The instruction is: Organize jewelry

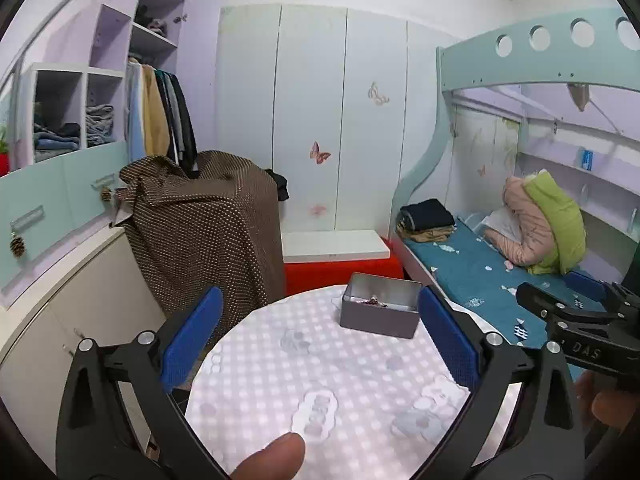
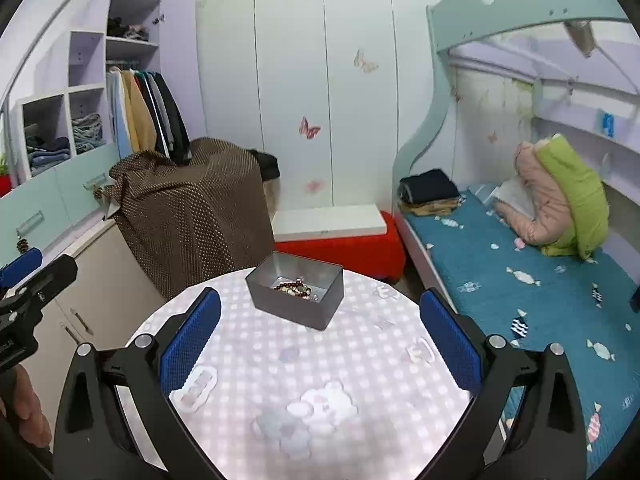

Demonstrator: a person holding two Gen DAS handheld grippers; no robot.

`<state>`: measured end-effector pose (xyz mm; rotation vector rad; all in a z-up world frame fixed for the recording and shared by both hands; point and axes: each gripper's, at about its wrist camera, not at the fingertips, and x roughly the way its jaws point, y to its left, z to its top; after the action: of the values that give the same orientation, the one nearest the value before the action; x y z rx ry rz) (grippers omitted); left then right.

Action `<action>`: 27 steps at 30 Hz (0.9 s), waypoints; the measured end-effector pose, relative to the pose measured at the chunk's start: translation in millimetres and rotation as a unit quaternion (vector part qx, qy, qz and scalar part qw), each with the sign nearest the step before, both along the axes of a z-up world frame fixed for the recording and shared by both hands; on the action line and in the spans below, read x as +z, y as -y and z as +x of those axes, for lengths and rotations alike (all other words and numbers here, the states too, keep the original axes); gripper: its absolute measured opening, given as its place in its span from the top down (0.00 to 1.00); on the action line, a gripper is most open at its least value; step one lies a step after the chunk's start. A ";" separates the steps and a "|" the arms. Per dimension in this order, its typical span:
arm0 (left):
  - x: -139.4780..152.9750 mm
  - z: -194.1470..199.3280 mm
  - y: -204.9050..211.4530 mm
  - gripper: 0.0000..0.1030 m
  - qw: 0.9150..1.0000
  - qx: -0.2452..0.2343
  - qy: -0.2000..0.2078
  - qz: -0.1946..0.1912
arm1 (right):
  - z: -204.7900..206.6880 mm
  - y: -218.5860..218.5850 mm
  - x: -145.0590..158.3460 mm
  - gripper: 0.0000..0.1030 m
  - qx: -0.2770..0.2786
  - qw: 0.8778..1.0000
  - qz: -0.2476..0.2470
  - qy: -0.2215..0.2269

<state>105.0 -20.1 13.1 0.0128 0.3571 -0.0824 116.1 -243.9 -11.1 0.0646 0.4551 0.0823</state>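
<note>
- The left gripper (image 1: 320,334) has its two blue-padded fingers (image 1: 192,336) spread wide, with nothing between them; it hangs above the near part of the round table (image 1: 280,380).
- The right gripper (image 2: 320,336) is likewise spread wide and empty, its blue pads (image 2: 450,340) framing the tabletop and the tin beyond.
- In the left wrist view the right gripper's black body shows at the right edge, with the white letters "DAS" readable on it; more lettering there is cut off.
- In the right wrist view the left gripper's body shows at the left edge with a few white letters too clipped to read.
- A fingertip (image 1: 272,456) shows at the bottom of the left wrist view, and part of a hand (image 2: 28,412) at the lower left of the right wrist view.
- The table wears a pale checked cloth with faint cloud shapes.
- A grey metal tin (image 2: 296,290), open on top, stands on the far part of the table, well apart from both grippers.
- The jewelry (image 2: 295,287), a heap of dark red and pale beads, lies on the tin's floor.
- Beyond the table are a red box (image 2: 340,252) with a white board on it, a brown dotted cloth (image 2: 192,216) draped over something, white wardrobe doors with butterfly stickers (image 2: 309,128), and a bunk bed with a blue sheet (image 2: 500,280).
</note>
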 end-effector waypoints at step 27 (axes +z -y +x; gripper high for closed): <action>25.3 -142.5 -20.3 0.05 0.998 0.046 0.043 0.011 | -129.2 -46.1 10.5 0.07 -0.012 0.998 -0.015 0.061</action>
<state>-37.5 0.2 38.4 0.0225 0.2731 0.0126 -13.1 -197.8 -0.7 0.0347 0.3344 0.0549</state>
